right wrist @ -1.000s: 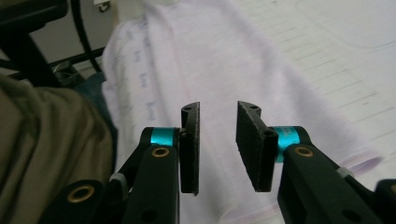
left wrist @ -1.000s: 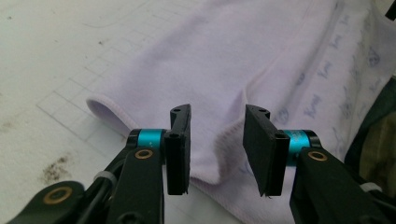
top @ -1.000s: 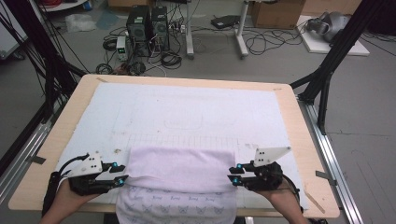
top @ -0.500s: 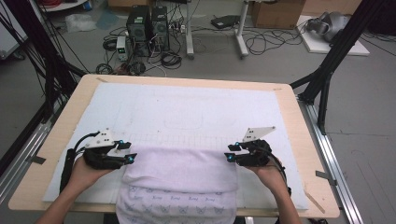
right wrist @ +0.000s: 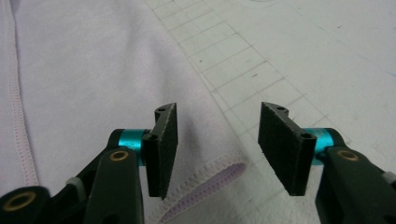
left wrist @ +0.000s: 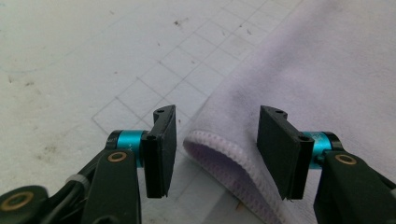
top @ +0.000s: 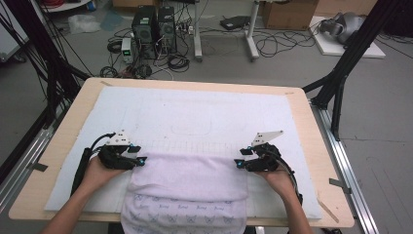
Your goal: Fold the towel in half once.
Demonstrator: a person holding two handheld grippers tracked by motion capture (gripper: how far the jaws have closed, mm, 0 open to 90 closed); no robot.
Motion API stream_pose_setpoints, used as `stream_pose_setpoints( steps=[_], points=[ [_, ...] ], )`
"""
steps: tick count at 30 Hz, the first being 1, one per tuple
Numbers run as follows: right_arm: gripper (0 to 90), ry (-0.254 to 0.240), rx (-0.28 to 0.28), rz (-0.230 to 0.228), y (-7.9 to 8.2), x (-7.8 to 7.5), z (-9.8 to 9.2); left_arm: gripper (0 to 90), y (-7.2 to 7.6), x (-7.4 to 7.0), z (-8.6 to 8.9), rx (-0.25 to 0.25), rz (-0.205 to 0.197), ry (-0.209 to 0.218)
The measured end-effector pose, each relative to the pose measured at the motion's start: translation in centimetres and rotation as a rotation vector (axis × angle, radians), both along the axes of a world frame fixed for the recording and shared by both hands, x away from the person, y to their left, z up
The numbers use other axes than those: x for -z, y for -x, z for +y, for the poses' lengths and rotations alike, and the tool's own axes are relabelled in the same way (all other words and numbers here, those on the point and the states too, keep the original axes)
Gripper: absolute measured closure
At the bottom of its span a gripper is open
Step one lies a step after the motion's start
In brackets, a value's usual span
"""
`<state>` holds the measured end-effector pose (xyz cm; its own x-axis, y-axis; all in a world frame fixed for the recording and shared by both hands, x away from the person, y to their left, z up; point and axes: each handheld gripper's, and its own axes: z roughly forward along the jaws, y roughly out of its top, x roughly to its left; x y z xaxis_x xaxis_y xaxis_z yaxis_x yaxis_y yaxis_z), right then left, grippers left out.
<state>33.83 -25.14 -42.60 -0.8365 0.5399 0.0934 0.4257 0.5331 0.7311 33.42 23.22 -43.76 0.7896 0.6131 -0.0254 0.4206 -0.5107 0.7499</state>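
Now the folded lilac towel [top: 187, 187] lies low centre on the surface [top: 68, 141], long axis left-right. Left gripper [top: 138, 161] and right gripper [top: 239, 165] flank its upper corners, jaws just opened, each corner lying loose between them.

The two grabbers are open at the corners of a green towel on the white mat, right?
Not quite: the towel is pale purple, not green, as the high view shows. The left gripper and right gripper do stand open at its corners on the white mat.
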Motion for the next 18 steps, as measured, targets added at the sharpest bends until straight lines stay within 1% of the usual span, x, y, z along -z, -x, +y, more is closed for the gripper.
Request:
stream_pose_setpoints(
  steps=[1, 3, 4, 5, 7, 9, 10, 11, 12, 13, 15, 16, 17, 18],
  points=[
    [46.1, 0.001, 0.0, 0.0, 0.0, 0.0, 0.0, 47.7, -0.1, 0.0, 0.0, 0.003, 0.008, -0.001],
    [44.7, 0.011, 0.005, 0.009, 0.0, 0.2, 0.1, 48.9, -0.1, 0.2, -0.1, 0.007, 0.01, -0.011],
    [44.4, 0.02, 0.01, 0.014, -0.1, 0.4, 0.1, 50.2, -0.2, 0.3, -0.2, 0.009, 0.016, -0.013],
    [44.4, 0.019, 0.01, 0.016, 0.0, 0.5, 0.0, 52.5, -0.2, 0.4, -0.3, 0.012, 0.022, -0.015],
    [44.9, 0.0, 0.023, -0.009, 0.3, 0.9, -0.2, 55.7, -0.1, 0.4, -0.3, 0.007, 0.023, -0.01],
    [45.6, 0.006, 0.025, 0.009, 0.4, 1.5, -0.4, 59.8, 0.1, 0.4, -0.4, 0.003, 0.02, -0.008],
    [45.9, 0.007, 0.024, 0.011, 0.3, 1.7, -0.4, 62.5, 0.2, 0.4, -0.5, 0.008, 0.018, -0.011],
    [47.0, 0.007, 0.023, 0.023, 0.3, 1.8, -0.4, 64.7, 0.2, 0.4, -0.5, 0.011, 0.017, -0.009],
    [48.1, 0.009, 0.023, 0.023, 0.3, 1.8, -0.3, 67.3, 0.2, 0.4, -0.5, 0.011, 0.022, -0.004],
    [51.1, 0.018, 0.017, 0.011, 0.3, 1.8, -0.1, 70.5, 0.2, 0.4, -0.5, 0.015, 0.029, 0.002],
    [59.7, 0.018, -0.005, 0.007, 0.2, 1.8, 0.2, 76.8, 0.2, 0.3, -0.6, 0.017, 0.026, -0.003],
    [67.3, 0.017, -0.014, 0.008, 0.2, 1.8, 0.3, 79.0, 0.2, 0.3, -0.7, 0.015, 0.017, -0.011],
    [73.9, 0.005, -0.031, 0.023, 0.1, 1.8, 0.3, 80.7, 0.3, 0.2, -0.8, 0.014, 0.004, -0.021],
    [81.7, 0.007, -0.049, 0.034, 0.2, 1.7, 0.5, 82.0, 0.3, 0.2, -0.8, 0.013, -0.004, -0.027]
  ],
)
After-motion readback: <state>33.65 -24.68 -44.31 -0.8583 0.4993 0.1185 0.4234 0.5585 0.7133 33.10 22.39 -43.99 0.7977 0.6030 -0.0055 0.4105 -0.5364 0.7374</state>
